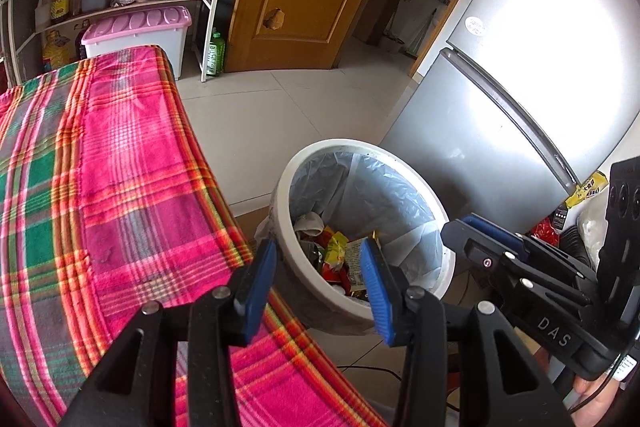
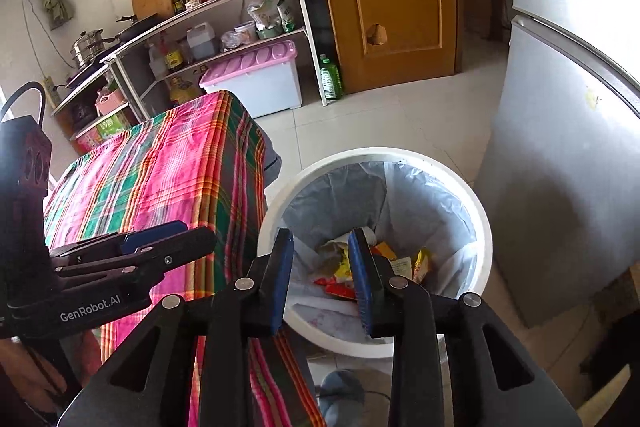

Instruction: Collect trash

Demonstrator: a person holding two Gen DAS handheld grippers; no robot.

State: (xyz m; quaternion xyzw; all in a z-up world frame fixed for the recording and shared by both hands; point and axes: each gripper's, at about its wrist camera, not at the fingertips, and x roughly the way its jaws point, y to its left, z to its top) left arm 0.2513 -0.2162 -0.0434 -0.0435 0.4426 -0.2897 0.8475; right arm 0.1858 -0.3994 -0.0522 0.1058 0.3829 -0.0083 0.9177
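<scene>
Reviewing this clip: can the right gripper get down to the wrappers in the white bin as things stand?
Probably yes. The right gripper hangs open and empty over the white bin; its mouth has no lid, and nothing sits between the fingers and the wrappers. They lie deep inside, though.

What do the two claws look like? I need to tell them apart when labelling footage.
Both are matte black with blue ribbed pads and silver pivot rivets. The left claw carries white "GenRobot.AI" lettering on its side, seen from the right wrist view. The right claw is marked "DAS", with a thin black cable trailing below it.
</scene>
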